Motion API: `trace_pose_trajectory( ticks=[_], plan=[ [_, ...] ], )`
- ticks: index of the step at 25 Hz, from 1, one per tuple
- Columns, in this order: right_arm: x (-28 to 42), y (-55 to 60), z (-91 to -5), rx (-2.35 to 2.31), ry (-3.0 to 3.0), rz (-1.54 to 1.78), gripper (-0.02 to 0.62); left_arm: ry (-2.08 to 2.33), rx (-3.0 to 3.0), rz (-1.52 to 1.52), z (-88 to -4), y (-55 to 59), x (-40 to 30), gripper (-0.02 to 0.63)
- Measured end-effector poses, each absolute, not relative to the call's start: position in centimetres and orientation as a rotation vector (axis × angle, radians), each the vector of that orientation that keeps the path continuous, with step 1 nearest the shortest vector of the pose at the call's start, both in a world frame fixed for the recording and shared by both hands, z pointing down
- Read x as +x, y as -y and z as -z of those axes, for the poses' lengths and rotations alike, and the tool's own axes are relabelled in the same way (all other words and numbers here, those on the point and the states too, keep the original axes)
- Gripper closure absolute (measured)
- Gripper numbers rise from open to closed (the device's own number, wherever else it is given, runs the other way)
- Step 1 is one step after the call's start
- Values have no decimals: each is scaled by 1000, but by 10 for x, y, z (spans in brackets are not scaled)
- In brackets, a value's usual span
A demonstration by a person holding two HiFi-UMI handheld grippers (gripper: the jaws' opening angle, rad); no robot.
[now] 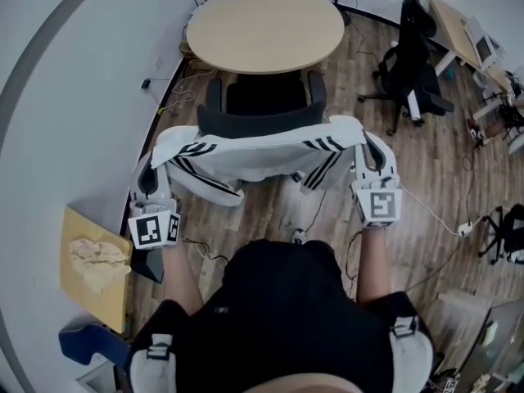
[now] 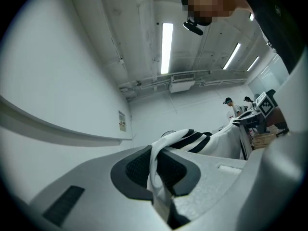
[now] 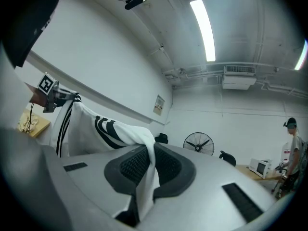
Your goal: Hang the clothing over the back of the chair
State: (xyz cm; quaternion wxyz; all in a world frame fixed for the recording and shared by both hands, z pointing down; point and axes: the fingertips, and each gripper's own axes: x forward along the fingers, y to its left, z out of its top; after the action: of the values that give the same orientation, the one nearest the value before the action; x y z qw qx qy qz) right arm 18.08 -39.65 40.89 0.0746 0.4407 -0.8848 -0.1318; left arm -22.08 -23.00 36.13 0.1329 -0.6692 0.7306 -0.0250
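Office workroom: a round surface point(image 1: 264, 27) and a black swivel chair point(image 1: 413, 60) are standing on wood flooring point(image 1: 442, 150), cables point(image 1: 426, 211) are trailing across it, and strip lights point(image 3: 204, 30) are glowing overhead.

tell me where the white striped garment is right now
Head view, centre: the garment hangs stretched between the left gripper and right gripper, close to the black chair back.

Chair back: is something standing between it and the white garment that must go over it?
Nothing visible does. The garment, stretched between the left hand-held gripper and the right hand-held gripper, hangs right next to the chair back.
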Motion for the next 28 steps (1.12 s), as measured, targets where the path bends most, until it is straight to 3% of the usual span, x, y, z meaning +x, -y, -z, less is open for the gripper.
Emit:
trace_pose_trajectory(
  ticks=[11, 28],
  plan=[
    [167, 428, -408, 1202, 2713, 414, 581, -2213, -1861, 90, -362, 230, -224, 595],
    [129, 477, -408, 1430, 2596, 405, 581, -2017, -2047, 40, -363, 343, -282, 595]
  ],
)
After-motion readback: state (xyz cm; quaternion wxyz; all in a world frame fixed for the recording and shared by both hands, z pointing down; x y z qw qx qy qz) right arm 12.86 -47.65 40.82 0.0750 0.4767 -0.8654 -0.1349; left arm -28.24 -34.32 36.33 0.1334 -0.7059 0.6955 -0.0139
